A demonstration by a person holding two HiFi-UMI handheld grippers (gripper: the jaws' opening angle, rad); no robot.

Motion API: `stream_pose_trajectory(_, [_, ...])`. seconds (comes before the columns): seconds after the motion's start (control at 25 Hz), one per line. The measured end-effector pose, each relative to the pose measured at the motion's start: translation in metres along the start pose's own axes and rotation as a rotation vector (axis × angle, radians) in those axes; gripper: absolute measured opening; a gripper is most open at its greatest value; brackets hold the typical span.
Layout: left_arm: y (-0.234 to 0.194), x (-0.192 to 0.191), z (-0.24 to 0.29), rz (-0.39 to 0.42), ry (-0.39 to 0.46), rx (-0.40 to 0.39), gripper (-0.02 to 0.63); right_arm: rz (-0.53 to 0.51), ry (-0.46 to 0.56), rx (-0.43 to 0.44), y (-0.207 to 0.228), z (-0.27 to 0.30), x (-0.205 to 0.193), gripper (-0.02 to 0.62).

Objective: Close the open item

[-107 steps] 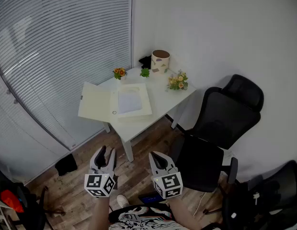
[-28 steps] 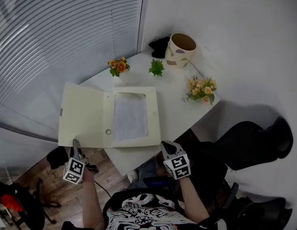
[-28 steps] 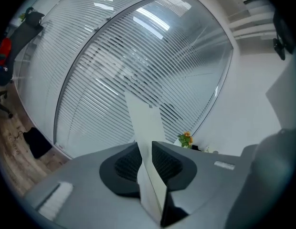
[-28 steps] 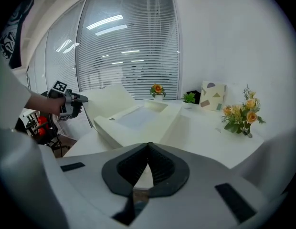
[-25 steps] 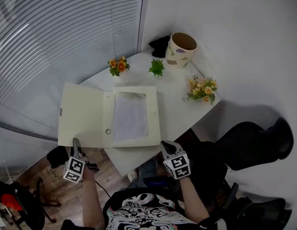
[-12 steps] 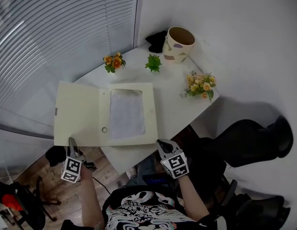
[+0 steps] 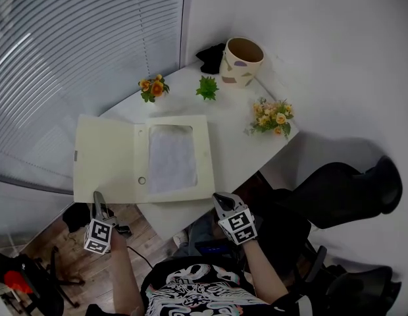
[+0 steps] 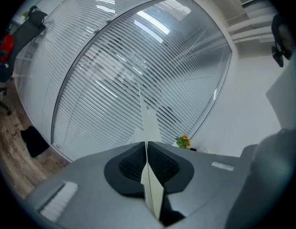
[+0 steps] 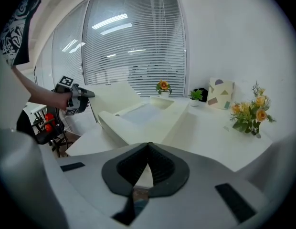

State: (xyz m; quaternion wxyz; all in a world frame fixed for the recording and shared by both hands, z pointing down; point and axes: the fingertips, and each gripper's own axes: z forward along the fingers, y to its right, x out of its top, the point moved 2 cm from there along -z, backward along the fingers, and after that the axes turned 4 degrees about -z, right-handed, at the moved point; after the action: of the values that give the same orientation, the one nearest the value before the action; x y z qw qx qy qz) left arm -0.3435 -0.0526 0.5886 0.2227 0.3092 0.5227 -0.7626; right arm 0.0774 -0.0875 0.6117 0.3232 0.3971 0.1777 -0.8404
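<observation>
Head view shows a cream folder box (image 7: pixel 205 157) lying open on the white bench (image 7: pixel 237 120), in the middle left of the frame. Its wide cover (image 7: pixel 102 157) lies flat to the left and sticks out past the bench edge. A sheet of paper (image 7: pixel 170 160) lies in the tray part.

The left hand-held gripper (image 7: pixel 97 199) is at the lower left, at the near edge of the cover. In the left gripper view, its jaws are clenched on that thin cream edge, grasping the cover. The right hand-held gripper (image 7: pixel 220 199) waits at the lower middle, near the bench's front edge. Its jaws are pressed together with nothing in them.

The cover looks light, thin and a bit bendy, like card. It may flop if it is lifted by one corner only. The outer edge, far from the fold, looks like the best place to hold. From there it should swing over the tray easily.
</observation>
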Motion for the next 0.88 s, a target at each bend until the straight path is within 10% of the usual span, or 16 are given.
stream_pose_trajectory(0.88, [0.052,0.002,-0.014,0.068,-0.011,-0.208,0.002,0.028,0.011,-0.049,0.0,0.001,-0.003,0.003])
